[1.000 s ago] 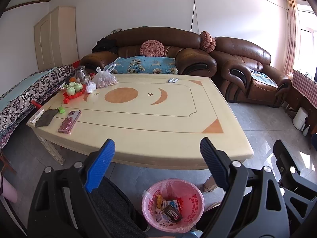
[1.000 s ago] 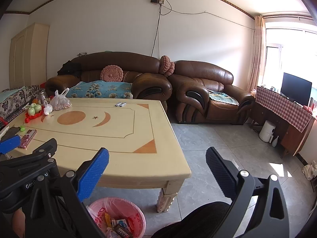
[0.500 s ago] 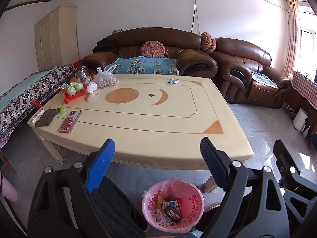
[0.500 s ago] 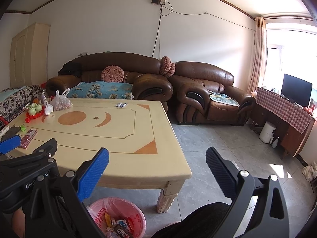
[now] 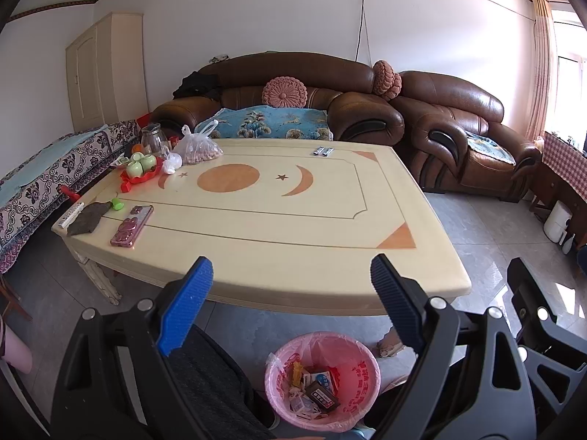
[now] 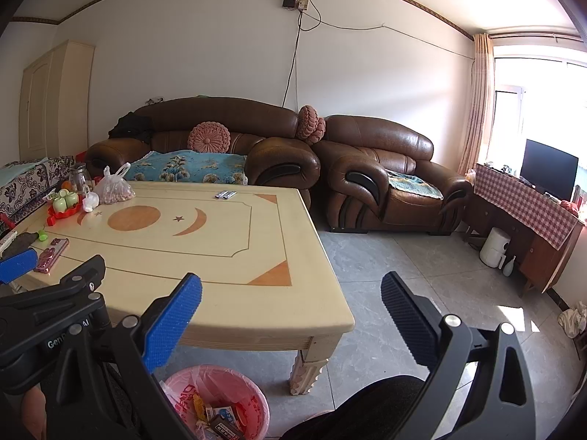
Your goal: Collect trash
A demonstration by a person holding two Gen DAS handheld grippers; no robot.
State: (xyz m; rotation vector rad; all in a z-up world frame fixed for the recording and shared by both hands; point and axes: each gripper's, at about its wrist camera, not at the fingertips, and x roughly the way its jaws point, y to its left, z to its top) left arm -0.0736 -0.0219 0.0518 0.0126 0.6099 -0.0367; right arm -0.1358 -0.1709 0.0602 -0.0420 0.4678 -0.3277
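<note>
i've got the left tongs (image 5: 290, 289) spread wide w/ nothing between them, hanging over the near edge of the desk (image 5: 293, 227); right tongs (image 6: 290, 304) also wide & empty, off the desk's near right corner, over the floor (image 6: 403, 267); in the right view the left rig's black frame sits at the left side.

the trash: a pink bin (image 5: 323, 377) w/ a pink liner stands on the floor just under the near desk edge, below & between the left tongs; inside i see wrappers and small boxes (image 5: 315, 388), incl. a dark packet; in the right view the same bin (image 6: 216, 403) sits at bottom left, near the desk leg (image 6: 304, 370).

on the desk, far left corner: clear bag of nuts (image 5: 198, 148), small white bag (image 5: 172, 163) beside it, green cups on a red tray (image 5: 141, 170), glass jug (image 5: 152, 139) behind; near left edge: pink phone (image 5: 132, 225), dark cloth (image 5: 88, 216), white remote (image 5: 71, 214), small green thing (image 5: 117, 204); far edge, approx centre: two small silver packets (image 5: 323, 151) side by side; rest of the top is bare.

behind: brown leather sofa (image 5: 293, 91) w/ pink round cushions, armchair (image 5: 458, 128) to its right.
</note>
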